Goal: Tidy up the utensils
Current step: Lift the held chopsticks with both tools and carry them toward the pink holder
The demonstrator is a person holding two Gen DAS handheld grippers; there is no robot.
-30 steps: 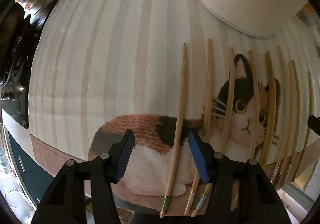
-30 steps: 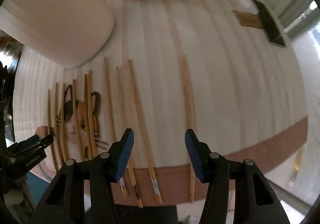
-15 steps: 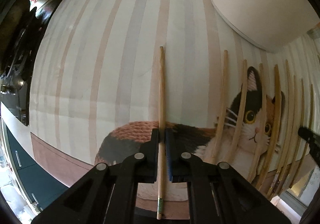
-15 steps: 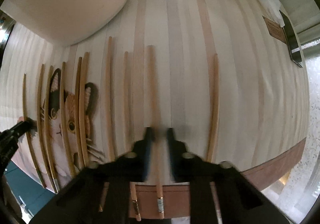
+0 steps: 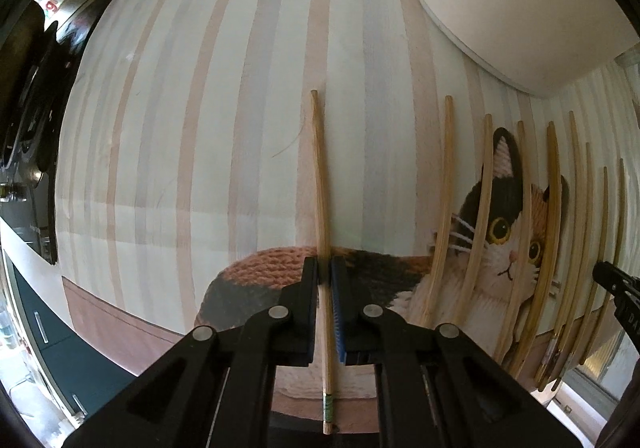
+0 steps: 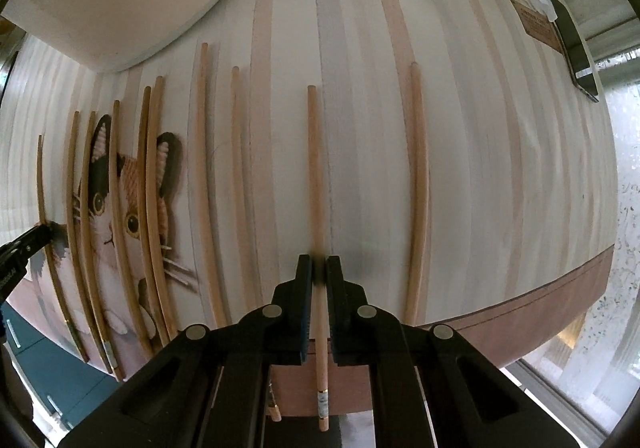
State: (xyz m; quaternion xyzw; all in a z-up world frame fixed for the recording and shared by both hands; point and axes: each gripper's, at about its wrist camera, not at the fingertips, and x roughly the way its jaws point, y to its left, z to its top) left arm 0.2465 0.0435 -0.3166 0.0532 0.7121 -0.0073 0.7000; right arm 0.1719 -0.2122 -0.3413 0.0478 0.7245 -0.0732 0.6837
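The left hand-held gripper is seen pointing down, its jaws closed on a single bamboo chopstick with a green band. The chopstick is pinched near its banded end, the thin end reaching away across the striped mat. A printed calico cat is seen on the mat. A row of further chopsticks is laid over the cat's face, side by side, well apart from the held one. A large white vessel is seen at upper right. The tip of the other hand-held gripper is noted at the right edge.
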